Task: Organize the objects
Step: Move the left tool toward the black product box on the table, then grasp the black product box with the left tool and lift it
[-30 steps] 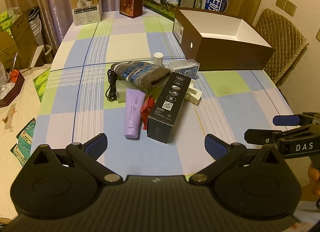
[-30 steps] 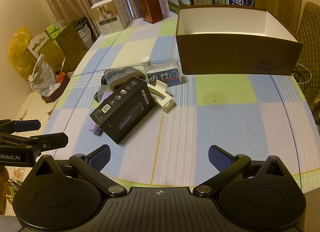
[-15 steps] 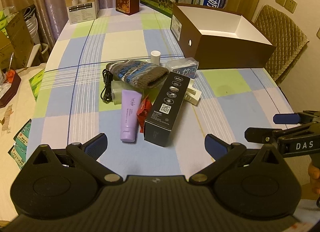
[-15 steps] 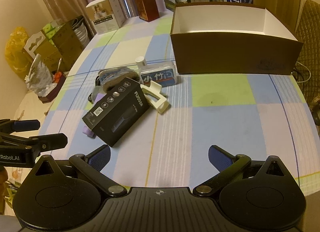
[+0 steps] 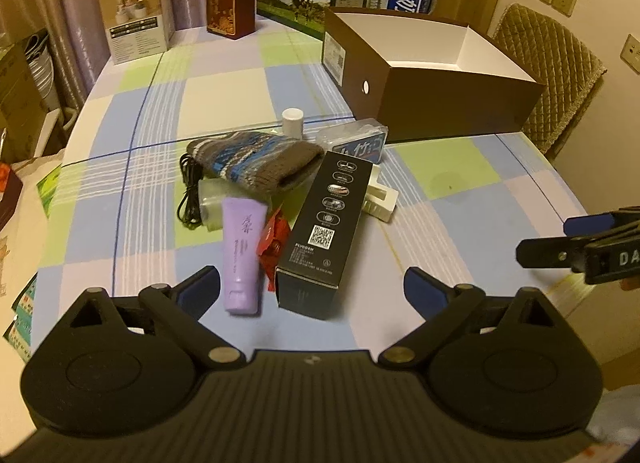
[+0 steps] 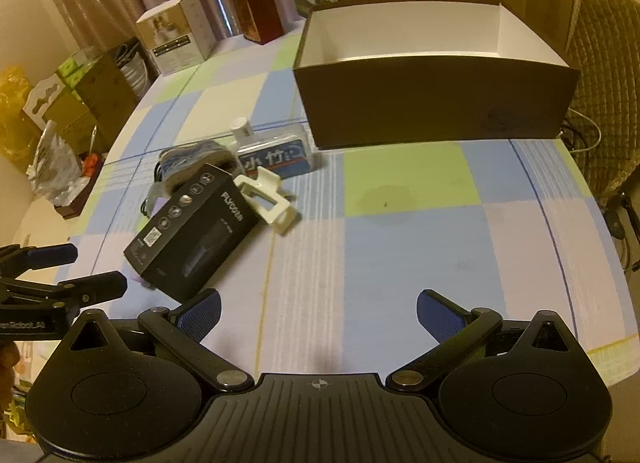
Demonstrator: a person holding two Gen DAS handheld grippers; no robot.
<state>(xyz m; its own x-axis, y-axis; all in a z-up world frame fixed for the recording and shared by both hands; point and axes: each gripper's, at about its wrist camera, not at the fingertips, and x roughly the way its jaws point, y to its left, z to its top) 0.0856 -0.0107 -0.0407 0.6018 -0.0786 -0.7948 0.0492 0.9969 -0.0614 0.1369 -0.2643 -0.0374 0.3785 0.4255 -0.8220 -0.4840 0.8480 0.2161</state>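
Left tool, wide open like the right tool, has crept closer to the black box; nothing's boxed yet.

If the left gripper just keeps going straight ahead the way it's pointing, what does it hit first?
Probably the near end of the black product box, which lies almost dead ahead of the open left gripper. The purple tube sits just left of that line. Depth is hard to judge here.
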